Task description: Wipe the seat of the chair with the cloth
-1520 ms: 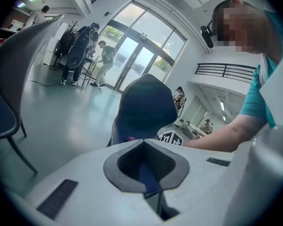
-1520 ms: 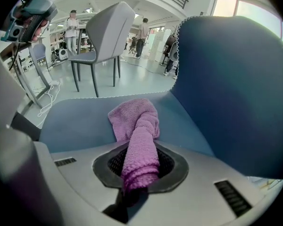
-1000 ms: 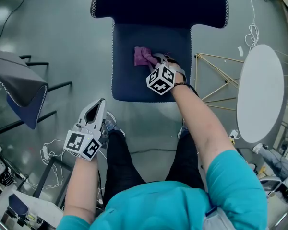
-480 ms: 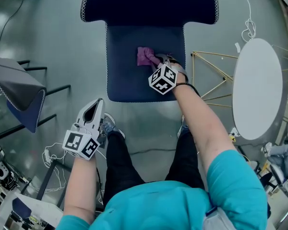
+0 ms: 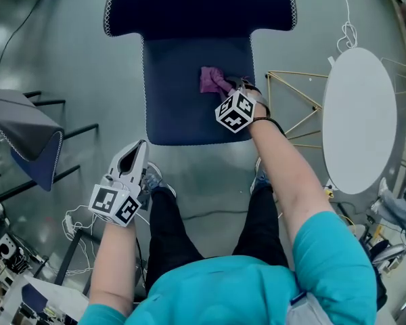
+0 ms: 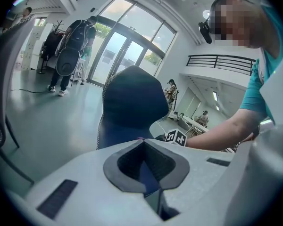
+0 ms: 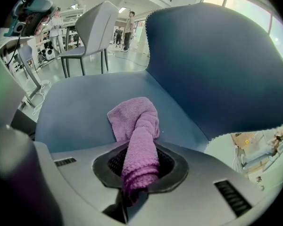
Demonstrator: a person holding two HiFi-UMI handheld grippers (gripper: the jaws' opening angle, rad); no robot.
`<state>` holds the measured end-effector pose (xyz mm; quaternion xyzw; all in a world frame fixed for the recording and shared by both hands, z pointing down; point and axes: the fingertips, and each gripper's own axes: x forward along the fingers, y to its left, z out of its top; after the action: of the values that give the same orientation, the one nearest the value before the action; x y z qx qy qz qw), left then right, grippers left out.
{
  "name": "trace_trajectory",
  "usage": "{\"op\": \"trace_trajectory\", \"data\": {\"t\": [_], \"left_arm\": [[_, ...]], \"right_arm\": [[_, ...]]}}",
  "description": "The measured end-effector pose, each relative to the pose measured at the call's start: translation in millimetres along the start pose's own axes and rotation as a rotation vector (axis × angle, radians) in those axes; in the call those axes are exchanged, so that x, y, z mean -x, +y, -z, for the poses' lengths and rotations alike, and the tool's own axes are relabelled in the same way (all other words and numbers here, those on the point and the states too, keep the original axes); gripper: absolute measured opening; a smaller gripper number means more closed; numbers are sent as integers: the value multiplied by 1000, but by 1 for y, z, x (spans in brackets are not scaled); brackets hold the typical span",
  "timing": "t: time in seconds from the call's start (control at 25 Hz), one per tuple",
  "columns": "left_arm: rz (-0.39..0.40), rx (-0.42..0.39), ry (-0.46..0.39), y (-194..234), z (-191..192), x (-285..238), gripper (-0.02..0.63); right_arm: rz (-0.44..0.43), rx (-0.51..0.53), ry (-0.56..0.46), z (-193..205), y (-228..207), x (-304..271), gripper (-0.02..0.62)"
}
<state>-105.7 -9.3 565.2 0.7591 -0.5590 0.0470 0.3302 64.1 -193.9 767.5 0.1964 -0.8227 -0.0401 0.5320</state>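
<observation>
A dark blue chair seat [image 5: 183, 93] lies in front of me, with its backrest [image 5: 199, 5] at the top of the head view. A purple cloth [image 5: 212, 80] rests bunched on the right half of the seat. My right gripper [image 5: 231, 89] is shut on the purple cloth [image 7: 134, 140], which runs from between the jaws onto the chair seat [image 7: 80, 112]. My left gripper [image 5: 132, 156] hangs over the floor, left of my legs and short of the seat's front edge. Its jaws are together with nothing in them, and the chair backrest [image 6: 129, 100] shows beyond them.
A white oval table [image 5: 358, 120] stands to the right, with a thin gold wire frame [image 5: 291, 107] between it and the chair. A grey-and-blue chair [image 5: 27, 137] stands at the left. Cables [image 5: 71, 215] lie on the grey floor near my left foot.
The right gripper and the cloth have slid to the right across the seat, closer to its right edge. The left gripper has stayed where it was.
</observation>
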Motion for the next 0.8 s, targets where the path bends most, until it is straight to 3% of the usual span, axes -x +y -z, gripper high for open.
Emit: {"op": "trace_trajectory", "data": {"t": [0.8], "left_arm": [[36, -19, 3, -33, 3, -11, 5]], "right_arm": [[72, -56, 111, 88, -39, 25, 60]]}}
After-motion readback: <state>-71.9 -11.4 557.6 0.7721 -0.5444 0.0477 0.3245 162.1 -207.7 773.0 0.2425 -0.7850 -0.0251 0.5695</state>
